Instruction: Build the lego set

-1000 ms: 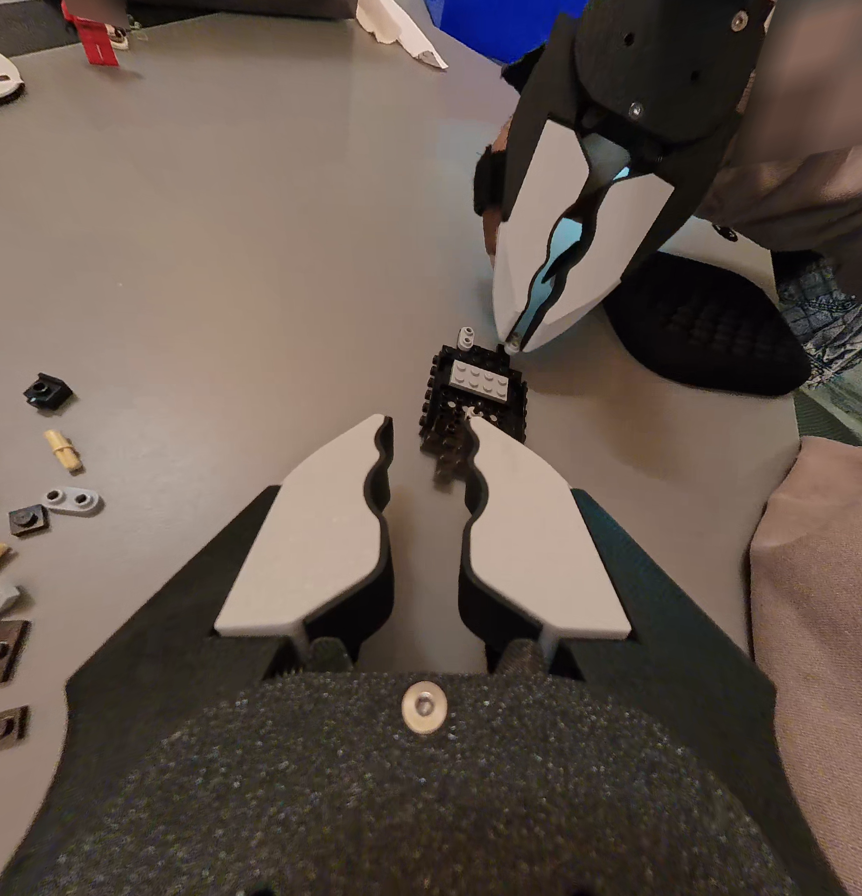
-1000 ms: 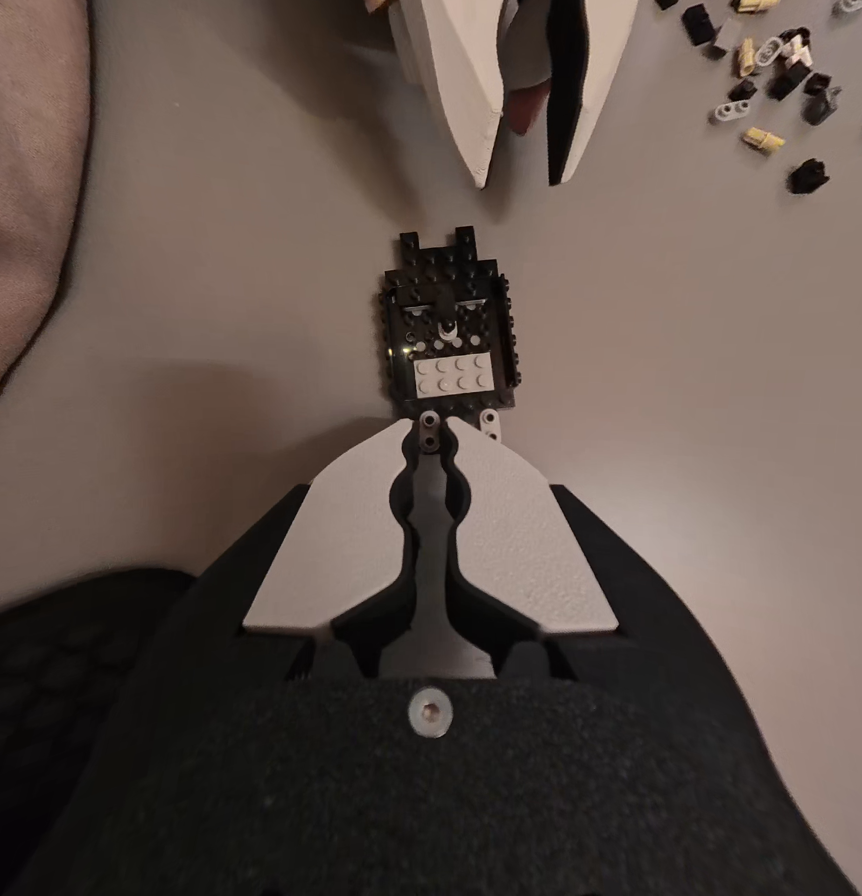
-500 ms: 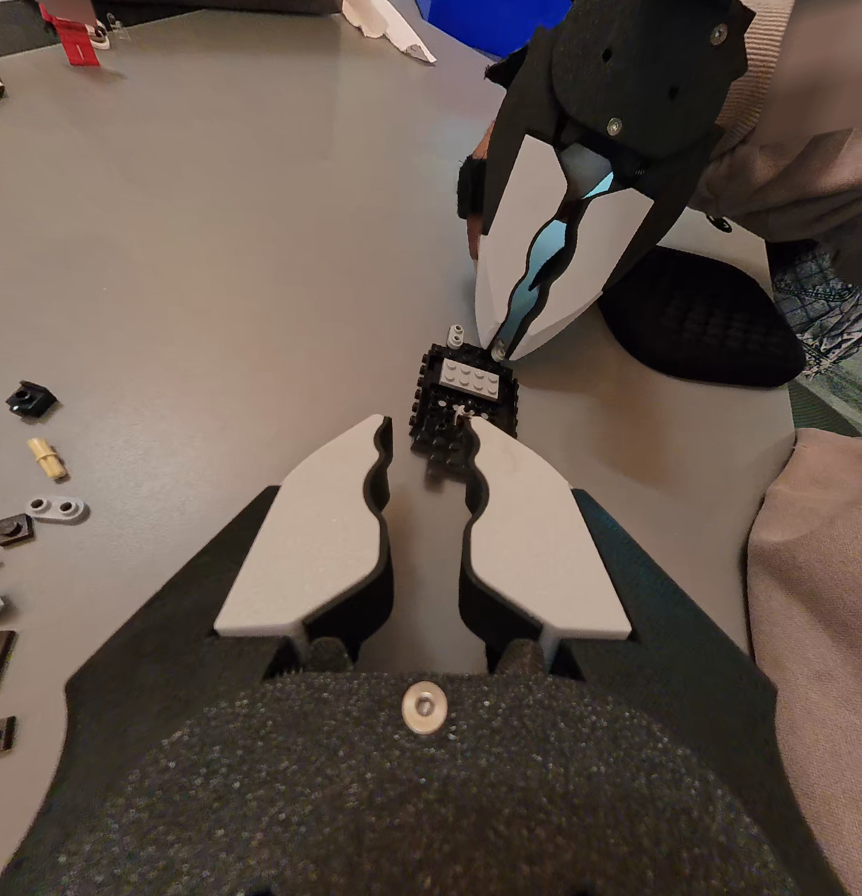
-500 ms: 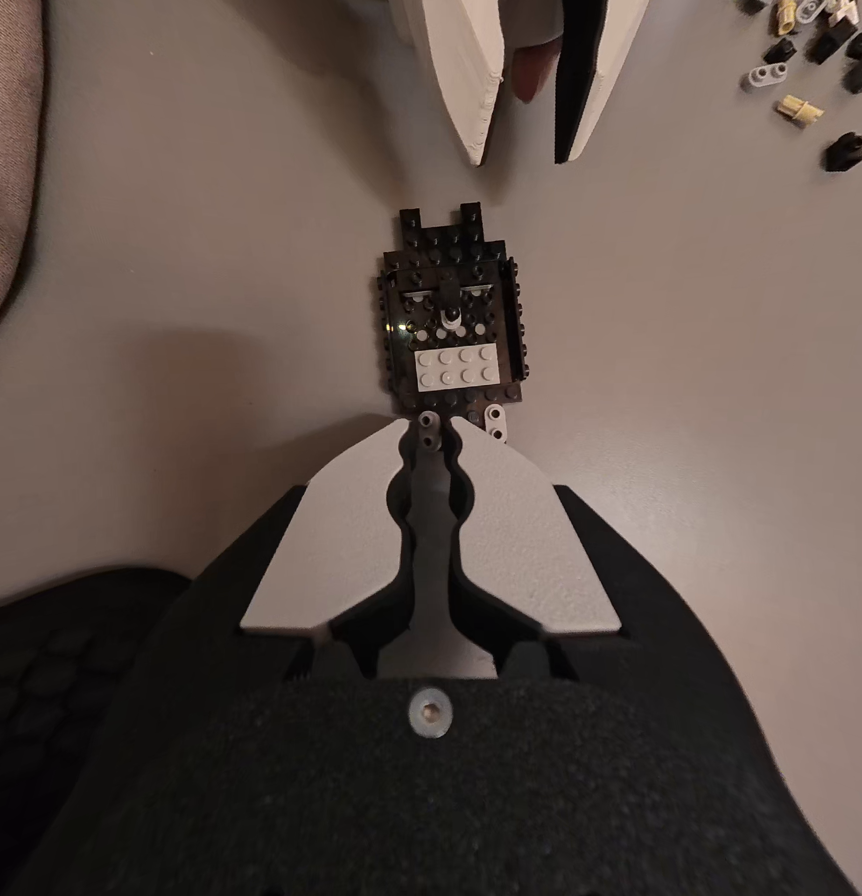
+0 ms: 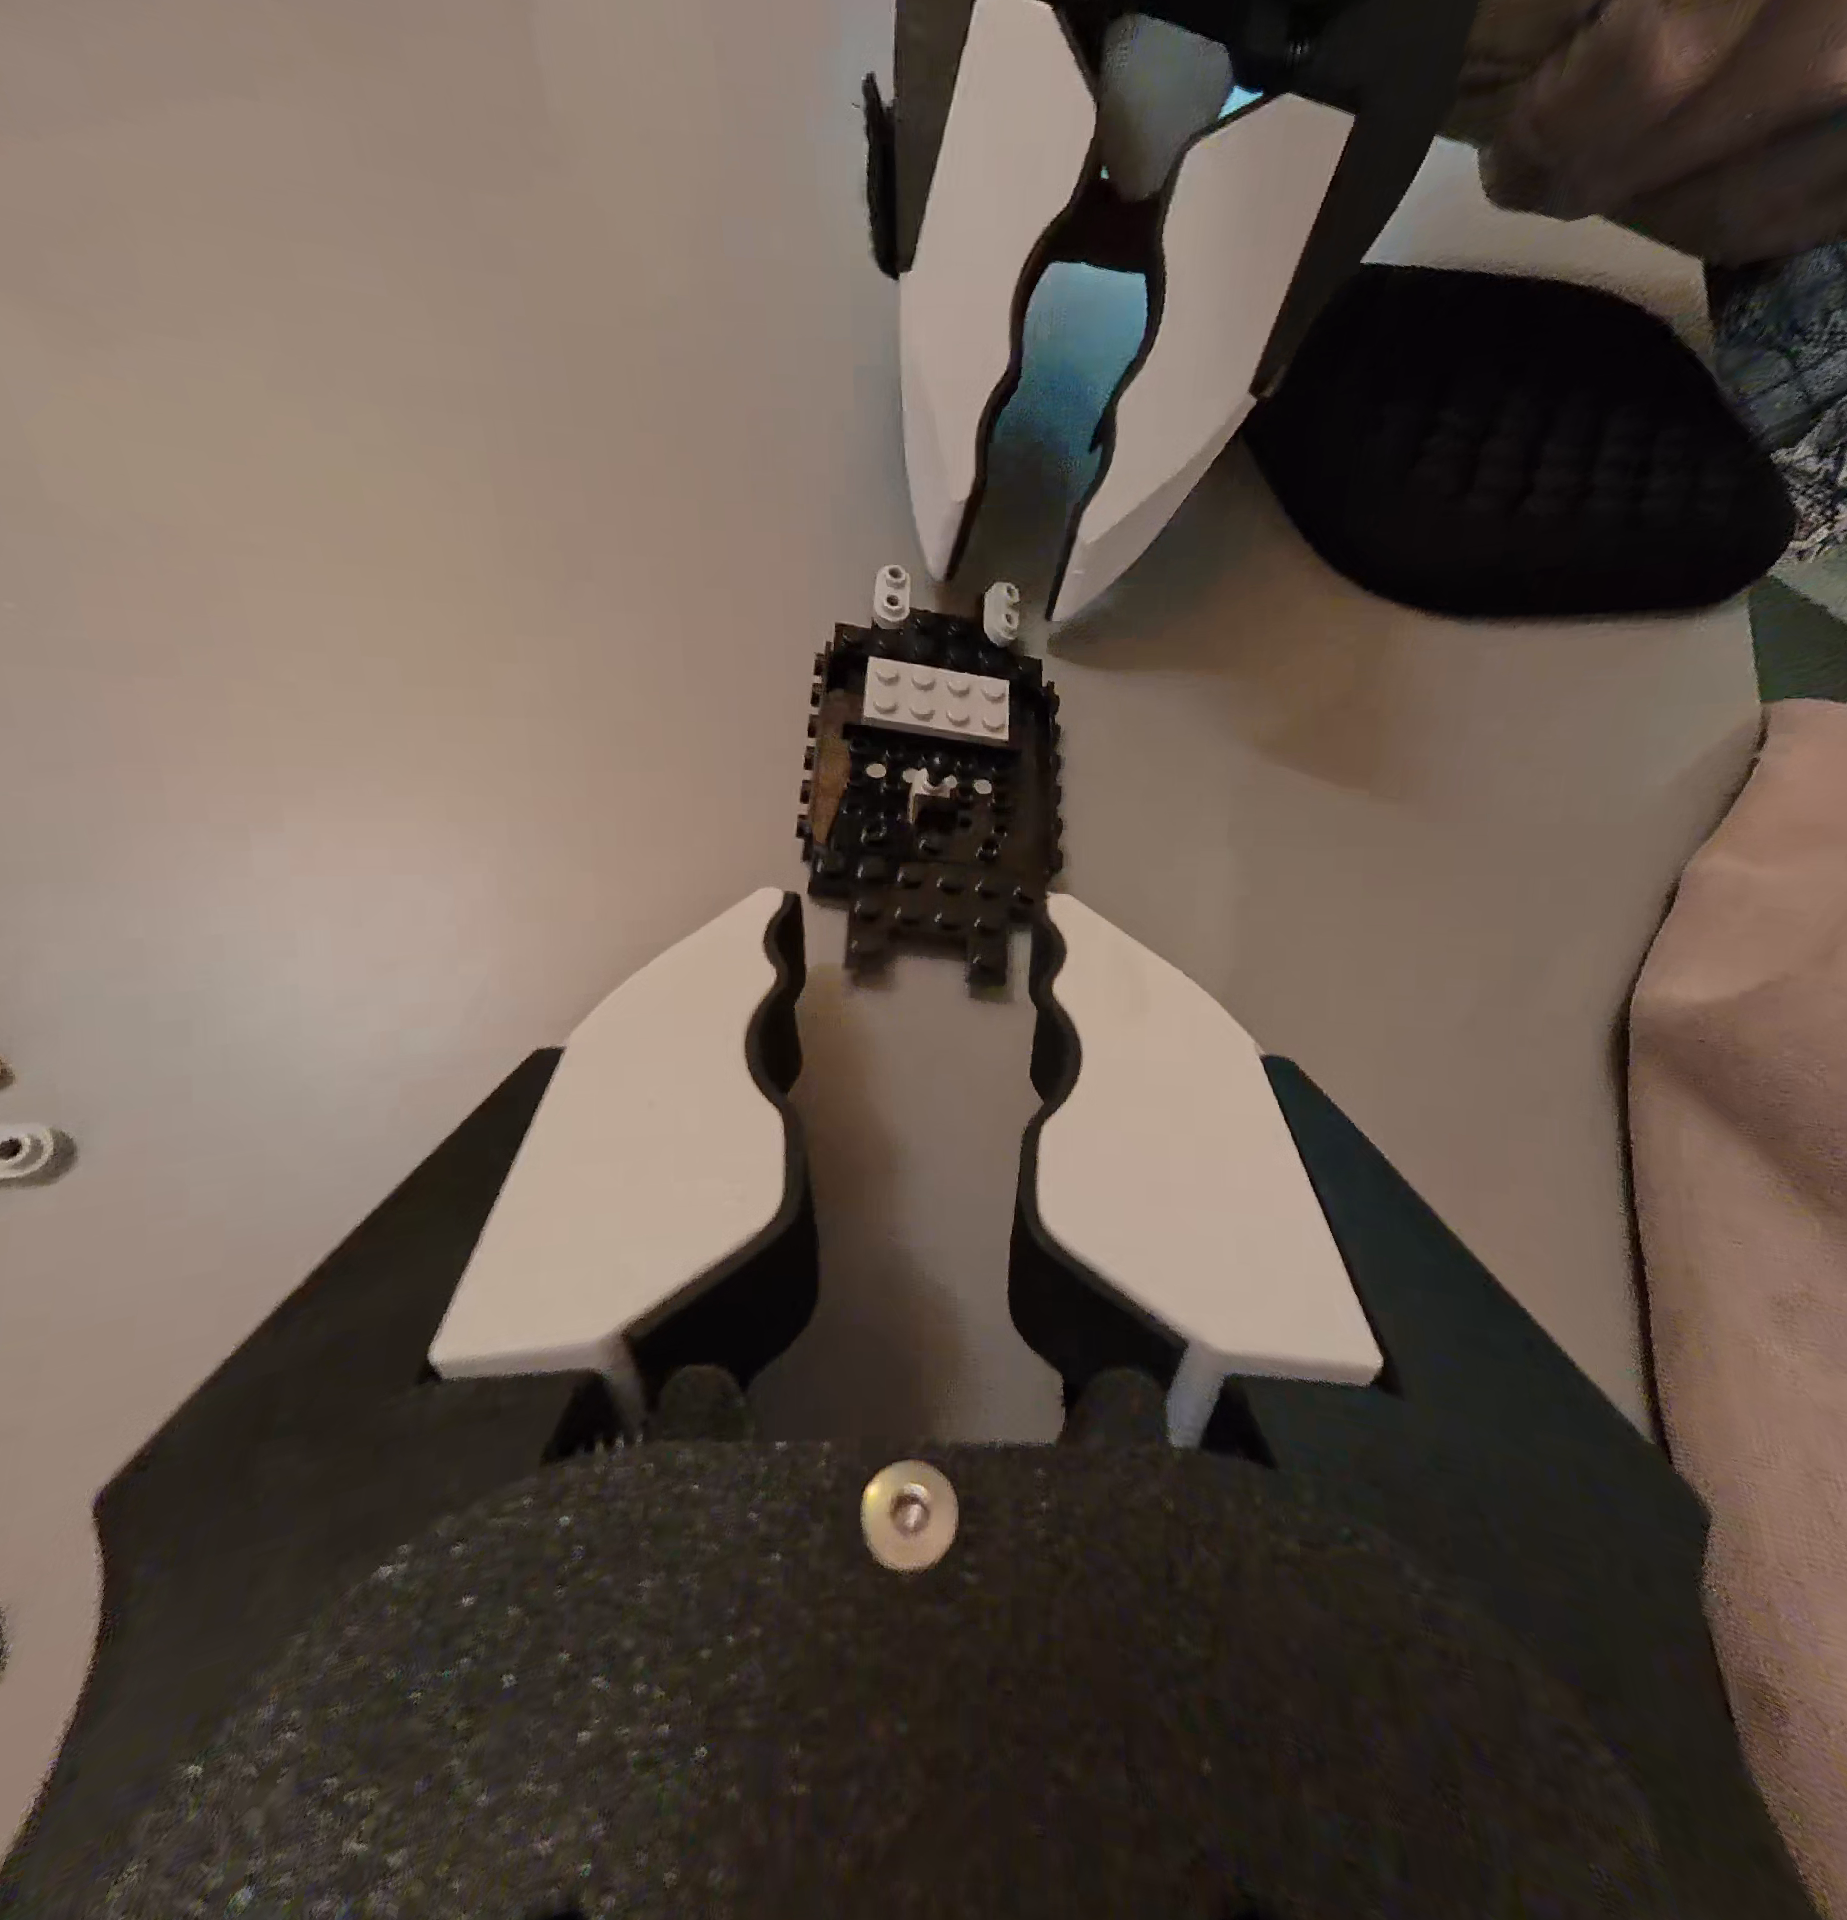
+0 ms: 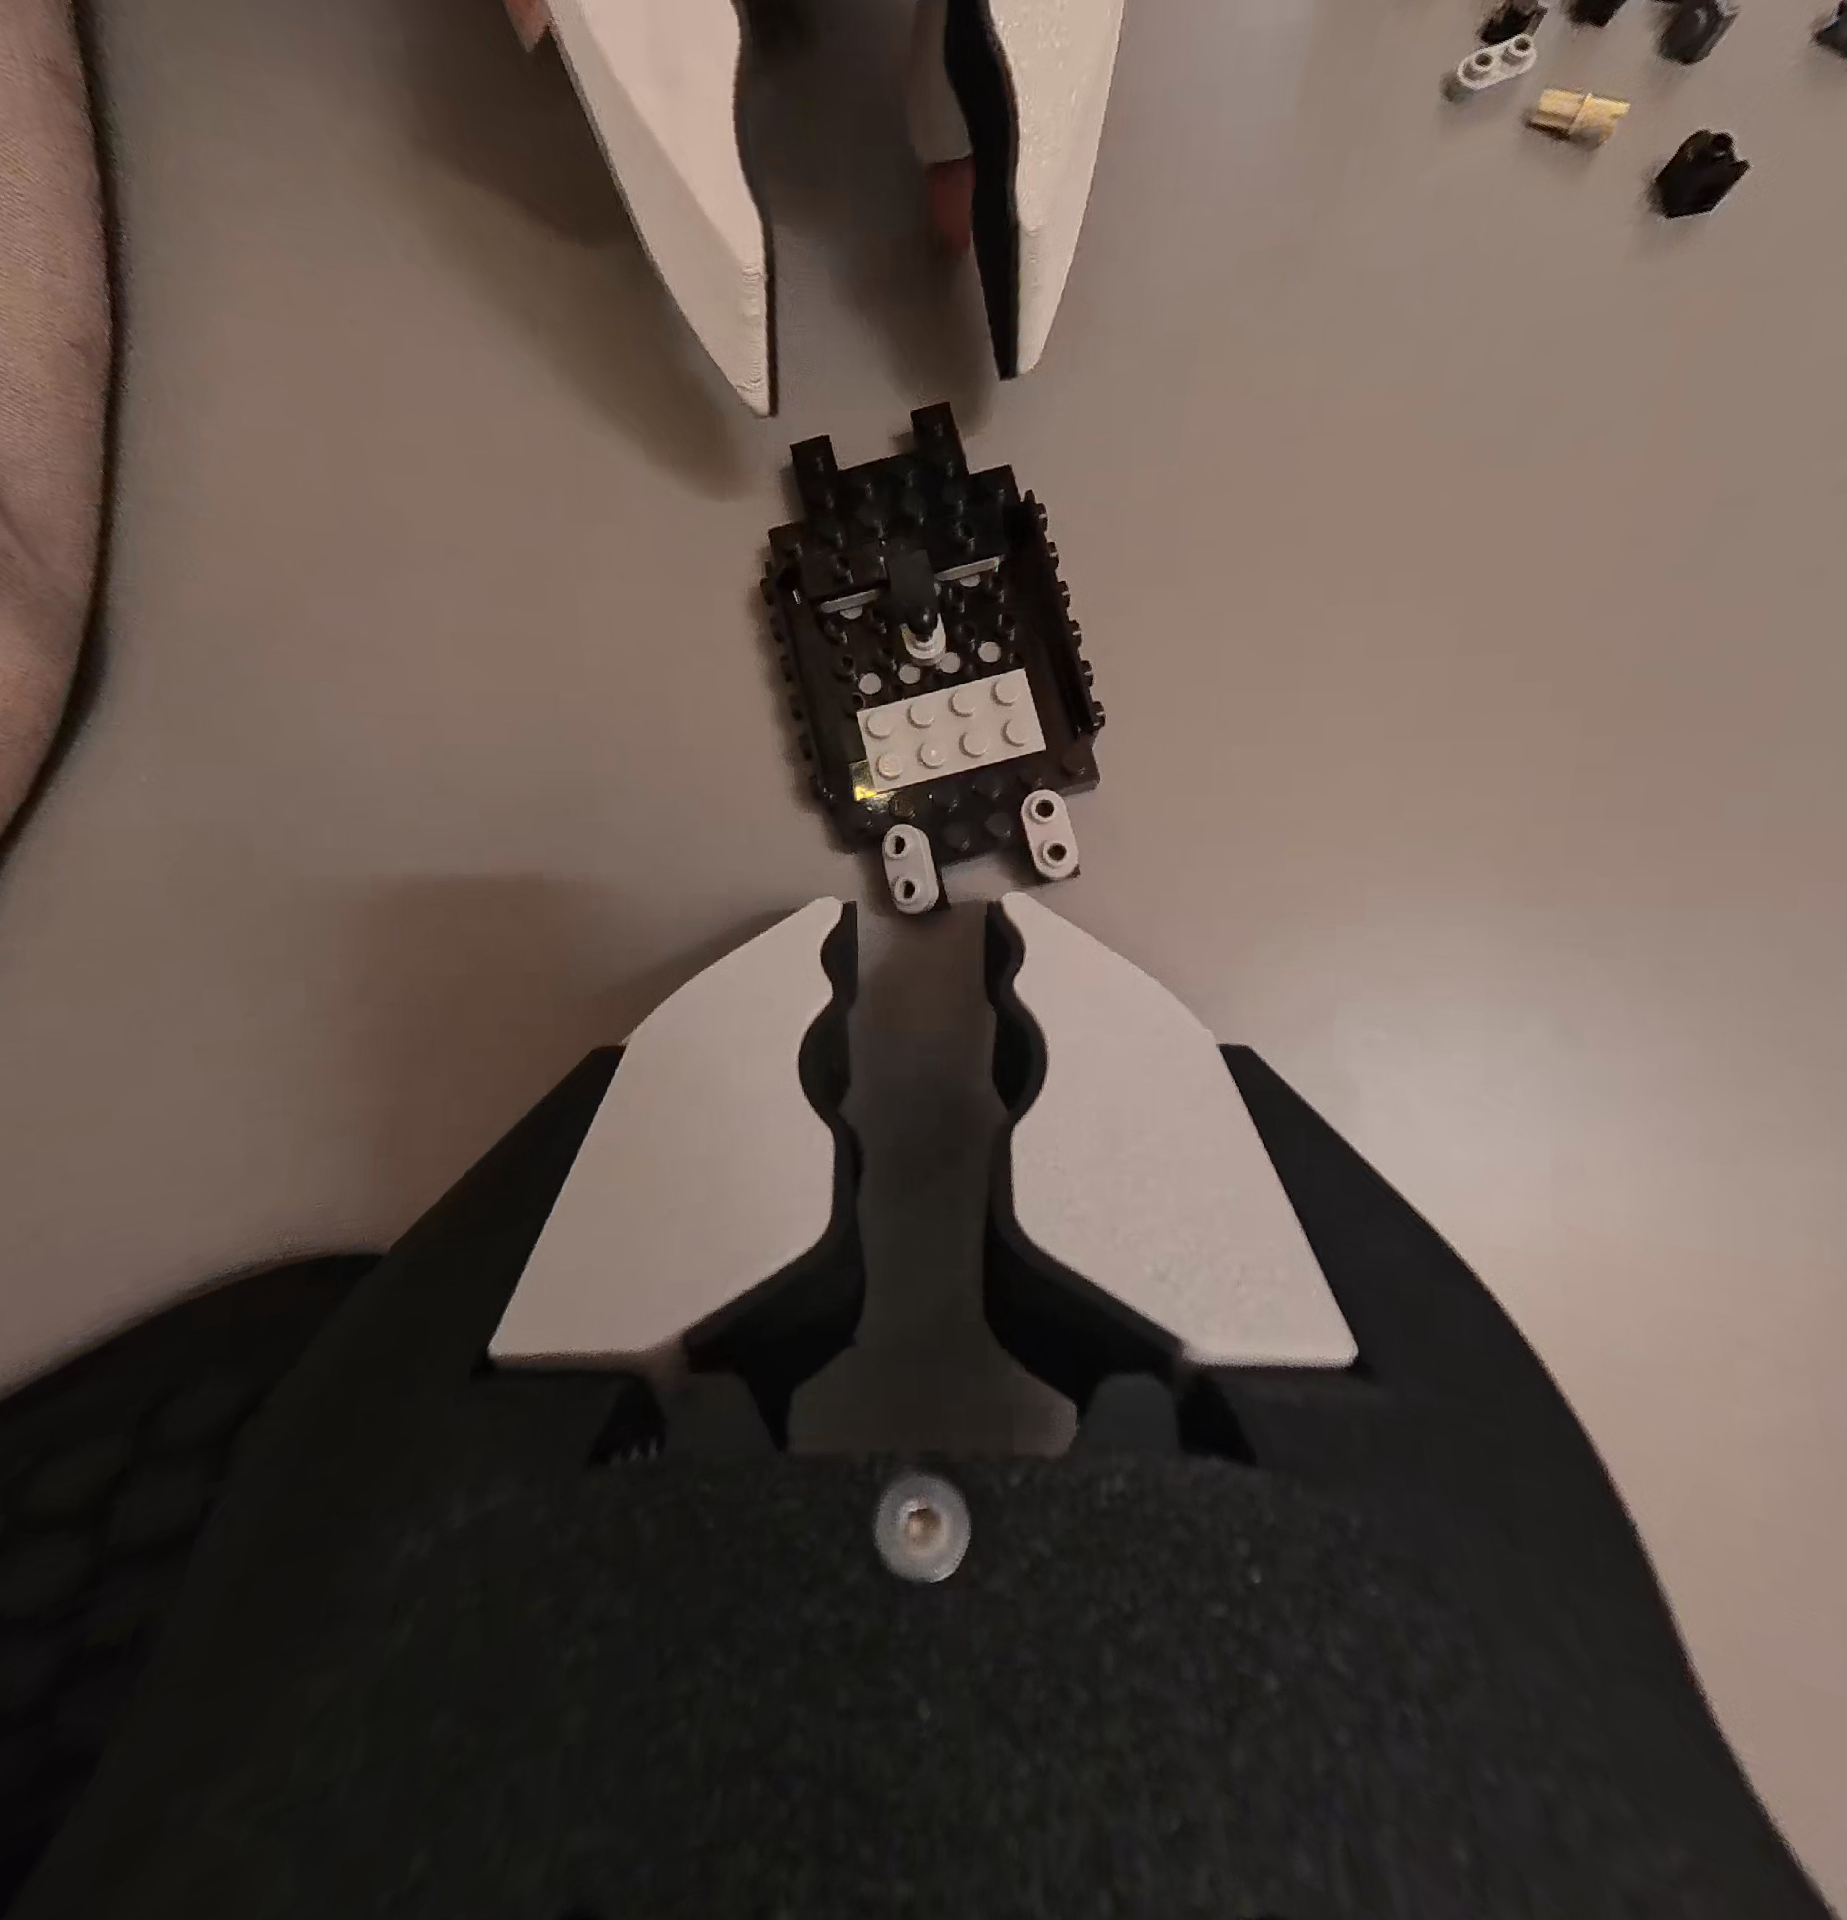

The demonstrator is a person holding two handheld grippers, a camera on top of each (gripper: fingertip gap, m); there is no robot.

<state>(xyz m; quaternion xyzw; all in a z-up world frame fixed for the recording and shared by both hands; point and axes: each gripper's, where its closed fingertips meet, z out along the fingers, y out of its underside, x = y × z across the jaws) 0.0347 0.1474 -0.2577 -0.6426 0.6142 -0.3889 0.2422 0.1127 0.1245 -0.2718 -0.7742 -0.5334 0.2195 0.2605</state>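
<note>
Left gripper (image 5: 908,925) wide, empty, near black lego build (image 5: 929,790) on table (image 5: 379,520). Right gripper (image 6: 919,914) partly spread, empty, just off two small grey pieces (image 6: 914,868). Grey plate (image 6: 945,727) on. Loose bricks (image 6: 1698,171) wait: much building left.

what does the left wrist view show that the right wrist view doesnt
Only the left wrist view: a person's hand behind the right gripper, a patterned cloth at the right edge, and a lone grey two-hole plate at the left edge.

Only the right wrist view: a cluster of loose pieces at top right, including a tan piece and a black piece.

Both: the black lego build with its grey brick and two grey tabs, lying on the table between the two grippers, both with jaws open; also the left gripper.
</note>
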